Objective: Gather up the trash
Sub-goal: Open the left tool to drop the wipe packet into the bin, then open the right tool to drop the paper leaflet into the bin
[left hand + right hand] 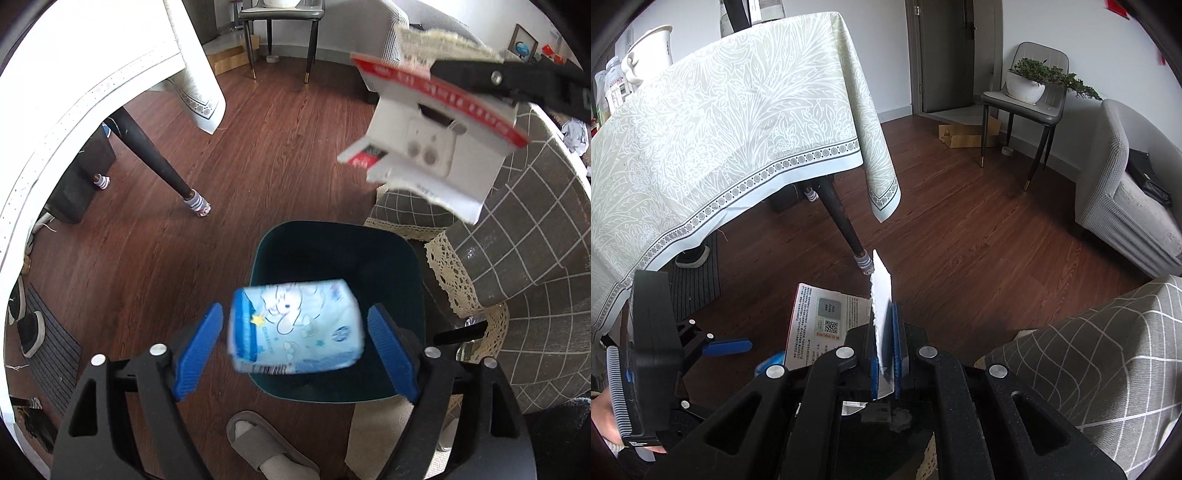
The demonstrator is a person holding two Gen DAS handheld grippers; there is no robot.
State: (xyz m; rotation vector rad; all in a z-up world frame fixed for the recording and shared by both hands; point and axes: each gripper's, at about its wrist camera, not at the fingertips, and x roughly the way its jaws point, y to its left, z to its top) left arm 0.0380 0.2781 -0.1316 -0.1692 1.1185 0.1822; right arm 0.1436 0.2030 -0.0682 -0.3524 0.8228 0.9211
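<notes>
We see the tissue pack (295, 328) between the left gripper's (295, 350) fingers, above the bin (413, 266). The cloth-draped table (535, 229) stands right of the bin.

Tissue pack (295, 328): soft glossy plastic film, printed pale blue; torn packaging card (436, 133): matt white cardboard with a red printed band and rough, fibrous ripped edges; bin (413, 266): smooth dark teal plastic, slight sheen. Left gripper (295, 350): matt black plastic frame, ribbed blue rubbery pads (199, 354), bright metal rivets. Floor (258, 147): reddish-brown wood-look planks, low satin gloss; checked cloth (517, 236): grey woven fabric with cream lace trim; floral tablecloth (720, 129): pale matt fabric.
</notes>
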